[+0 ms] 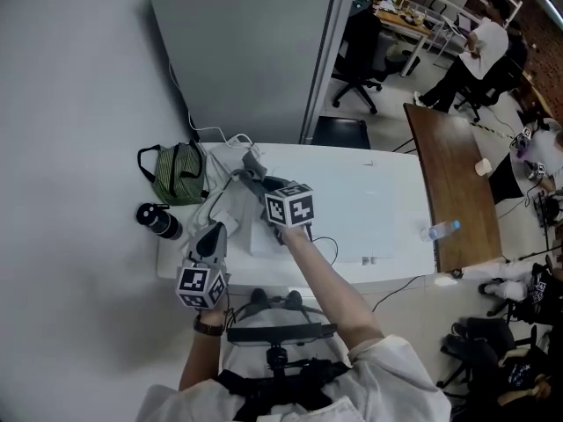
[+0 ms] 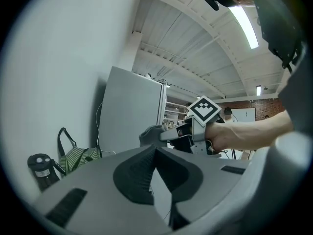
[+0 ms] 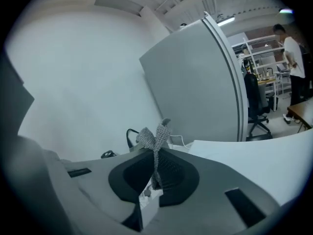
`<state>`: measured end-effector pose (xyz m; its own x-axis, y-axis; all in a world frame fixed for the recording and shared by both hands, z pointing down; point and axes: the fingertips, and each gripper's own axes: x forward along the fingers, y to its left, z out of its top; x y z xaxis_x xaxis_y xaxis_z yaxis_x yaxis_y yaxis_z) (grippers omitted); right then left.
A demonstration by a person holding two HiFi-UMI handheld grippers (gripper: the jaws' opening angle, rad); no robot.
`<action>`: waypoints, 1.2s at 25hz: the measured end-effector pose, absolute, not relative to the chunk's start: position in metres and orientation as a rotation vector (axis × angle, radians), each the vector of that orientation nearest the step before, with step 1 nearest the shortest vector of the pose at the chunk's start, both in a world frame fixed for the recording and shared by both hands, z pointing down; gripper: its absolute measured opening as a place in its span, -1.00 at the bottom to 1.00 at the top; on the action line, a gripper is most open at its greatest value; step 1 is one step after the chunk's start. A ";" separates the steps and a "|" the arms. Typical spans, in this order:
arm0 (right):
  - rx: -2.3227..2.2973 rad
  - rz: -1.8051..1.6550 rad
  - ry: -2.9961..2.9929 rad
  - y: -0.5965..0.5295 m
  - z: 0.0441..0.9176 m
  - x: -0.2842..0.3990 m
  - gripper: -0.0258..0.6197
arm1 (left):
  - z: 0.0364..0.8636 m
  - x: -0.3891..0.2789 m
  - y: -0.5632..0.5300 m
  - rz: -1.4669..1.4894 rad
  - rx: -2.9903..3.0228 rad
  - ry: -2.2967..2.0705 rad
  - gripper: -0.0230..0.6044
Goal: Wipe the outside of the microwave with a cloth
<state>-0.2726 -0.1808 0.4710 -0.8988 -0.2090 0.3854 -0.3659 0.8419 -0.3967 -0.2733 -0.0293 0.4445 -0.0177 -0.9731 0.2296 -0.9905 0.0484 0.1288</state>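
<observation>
My right gripper (image 1: 256,174) is shut on a small grey knitted cloth (image 1: 250,158), whose bunched ends stick up between the pads (image 3: 154,137). It hangs over the left part of the white table (image 1: 369,205), just above a white box-like body (image 1: 236,222) that may be the microwave; I cannot tell for sure. My left gripper (image 1: 214,233) is nearer me at the table's front left, its jaws shut with nothing between them (image 2: 155,149). From the left gripper view the right gripper (image 2: 168,136) and the cloth (image 2: 150,133) sit just ahead.
A green striped bag (image 1: 176,174) and a black bottle (image 1: 158,221) lie left of the table. A tall grey partition (image 1: 246,51) stands behind. To the right are a brown table (image 1: 457,192), a water bottle (image 1: 440,229), a cup (image 1: 482,166), office chairs and seated people.
</observation>
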 end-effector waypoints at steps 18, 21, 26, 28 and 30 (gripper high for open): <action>1.304 0.659 -2.367 -0.310 0.524 0.091 -0.86 | 0.468 -0.209 -0.093 0.133 2.204 -1.843 -0.90; 1.491 0.658 -2.280 -0.315 0.520 0.163 -0.86 | 0.465 -0.197 -0.101 0.140 2.231 -1.812 -0.90; 1.613 0.648 -2.247 -0.310 0.511 0.202 -0.86 | 0.463 -0.185 -0.108 0.150 2.251 -1.790 -0.90; 1.549 0.632 -2.282 -0.300 0.512 0.178 -0.86 | 0.463 -0.184 -0.107 0.152 2.250 -1.789 -0.90; 1.450 0.627 -2.336 -0.288 0.515 0.137 -0.86 | 0.465 -0.186 -0.106 0.151 2.249 -1.794 -0.90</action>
<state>0.1368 -0.2883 0.5154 -0.4336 -0.7596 0.4847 -0.9002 0.3885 -0.1965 -0.1862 -0.1058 0.4647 0.2324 -0.9423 0.2410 -0.9693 -0.2040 0.1374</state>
